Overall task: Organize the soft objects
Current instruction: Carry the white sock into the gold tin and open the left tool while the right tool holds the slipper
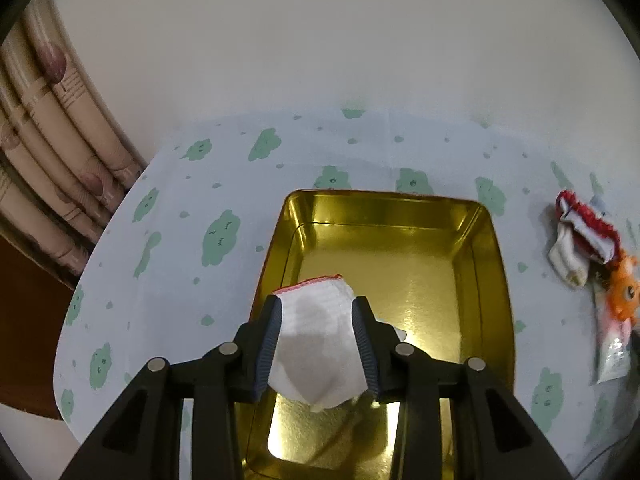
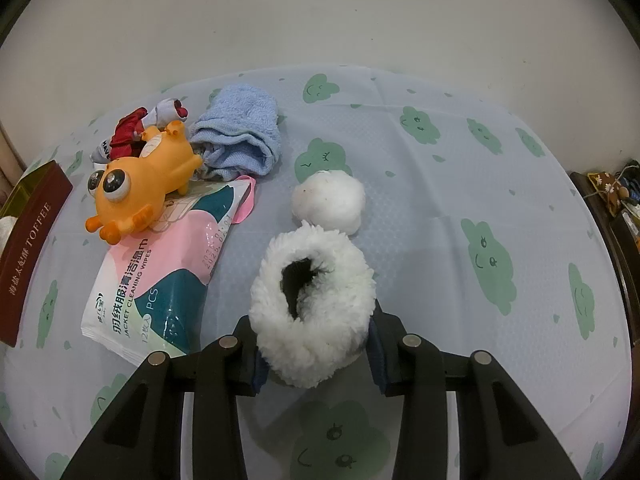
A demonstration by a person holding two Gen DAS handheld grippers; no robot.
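Note:
My left gripper (image 1: pixel 318 302) hangs over the open gold tin (image 1: pixel 400 208), shut on a folded white sock (image 1: pixel 316 340) with a red cuff edge; the sock fills the gap between both pads above the tin's near left part. My right gripper (image 2: pixel 314 320) is shut on a fluffy white fleece bootie (image 2: pixel 320 340) with a dark opening, just above the cloth. Its fingertips are buried in the fleece. A white fluffy ball (image 2: pixel 330 200) lies right behind the bootie.
On the cloud-print tablecloth (image 2: pixel 480 168) lie an orange toy (image 2: pixel 140 184), a blue towel (image 2: pixel 240 136), a wipes pack (image 2: pixel 160 280) and red-white socks (image 2: pixel 132 128). The tin's brown side (image 2: pixel 28 248) is at far left. A curtain (image 1: pixel 48 160) hangs past the table's left edge.

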